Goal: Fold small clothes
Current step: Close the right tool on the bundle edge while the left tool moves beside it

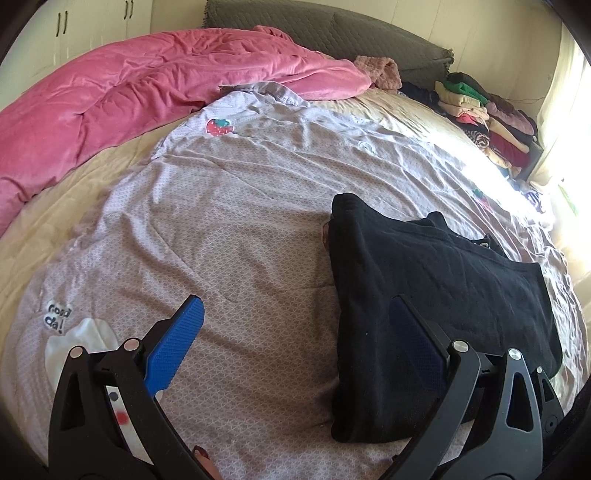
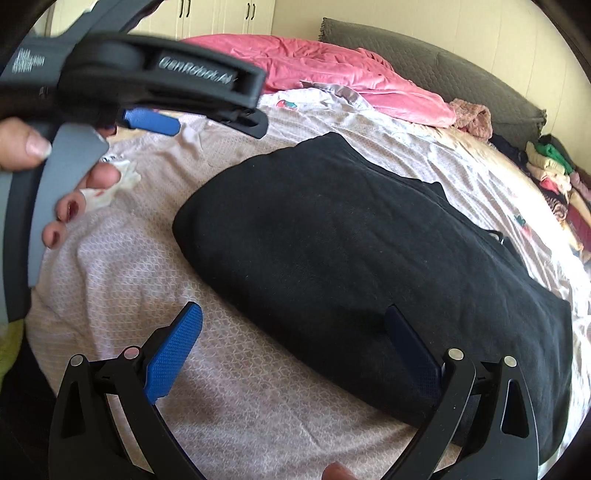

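Both claws hang spread wide above the bed, pinching nothing. Seen in its own view, the left claw (image 1: 295, 332) has its blue left pad over bare sheet and its right pad over the near left part of the black garment; the right claw (image 2: 295, 334) stands the same way in its view, left pad over sheet, right pad over the garment's near edge. From the right wrist view the left claw also shows side-on at the upper left, blurred, with the person's left hand (image 2: 55, 177) wrapped round its grey handle, nails painted dark red.

Largest of all is the bed (image 1: 48, 229), cream at its edges and covered across the middle by a pale lilac patterned sheet (image 1: 229, 206), creased and printed with a strawberry and the words "good day". A pink duvet (image 1: 122, 92) lies bunched along the far left side, against a dark grey quilted headboard (image 1: 332, 26). White cupboards (image 1: 92, 22) stand beyond it.

On the sheet, right of centre, lies the black garment (image 1: 424, 280), folded into a thick oblong with a further layer showing at its far right. At the far right edge of the bed sits a pile of folded clothes (image 1: 484, 118) in green, cream, pink and dark red. A small white cloth (image 1: 81, 339) lies near the left.
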Tool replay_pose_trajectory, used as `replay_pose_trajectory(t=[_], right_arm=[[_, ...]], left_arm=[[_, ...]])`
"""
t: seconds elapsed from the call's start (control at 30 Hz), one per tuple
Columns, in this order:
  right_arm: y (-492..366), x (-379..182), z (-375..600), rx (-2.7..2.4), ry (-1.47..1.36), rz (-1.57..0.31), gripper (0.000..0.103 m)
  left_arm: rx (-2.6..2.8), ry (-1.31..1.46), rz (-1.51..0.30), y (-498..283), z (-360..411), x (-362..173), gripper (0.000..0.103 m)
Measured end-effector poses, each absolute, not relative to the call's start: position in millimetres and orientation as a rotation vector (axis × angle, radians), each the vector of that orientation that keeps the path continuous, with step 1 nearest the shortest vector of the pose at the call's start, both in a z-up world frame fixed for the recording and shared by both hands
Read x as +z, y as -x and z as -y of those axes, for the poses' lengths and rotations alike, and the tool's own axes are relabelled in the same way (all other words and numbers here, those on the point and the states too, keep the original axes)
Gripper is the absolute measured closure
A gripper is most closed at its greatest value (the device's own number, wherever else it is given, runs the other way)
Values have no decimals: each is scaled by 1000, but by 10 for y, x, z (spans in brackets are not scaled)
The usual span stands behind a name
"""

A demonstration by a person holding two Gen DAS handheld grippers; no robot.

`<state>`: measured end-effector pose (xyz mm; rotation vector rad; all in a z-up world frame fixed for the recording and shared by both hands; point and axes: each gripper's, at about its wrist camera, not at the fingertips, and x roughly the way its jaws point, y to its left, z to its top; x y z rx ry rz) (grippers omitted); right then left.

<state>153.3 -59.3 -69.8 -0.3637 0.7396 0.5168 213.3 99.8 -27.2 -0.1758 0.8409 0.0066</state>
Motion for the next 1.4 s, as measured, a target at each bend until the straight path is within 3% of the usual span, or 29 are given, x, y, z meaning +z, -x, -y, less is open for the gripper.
replay_pose_trajectory(t=[0.7,0.73,0.8,0.83,1.0,1.17,1.4], right_arm=[[-1670,-869,277,420,579,-580,6],[-1666,-857,290,421,572,-572,9],[-1646,-834,302,437,561,-563,31],[-1636,-817,309,448,555,-558,32],[-1590,-720,376,502,494,-546,77],[-1641,-603,609,570,329,-581,93],[-1586,-435,879,630,185,-576,96]], left_arm=[[4,173,-867,-2380,-981,-359,9],[6,172,-868,-2397,-980,-359,9],[3,178,-872,-2433,-981,-367,9],[3,181,-875,-2445,-980,-373,9],[-15,192,-887,-2497,-942,-382,9],[-75,244,-919,-2578,-880,-401,9],[-167,314,-953,-2684,-707,-415,9]])
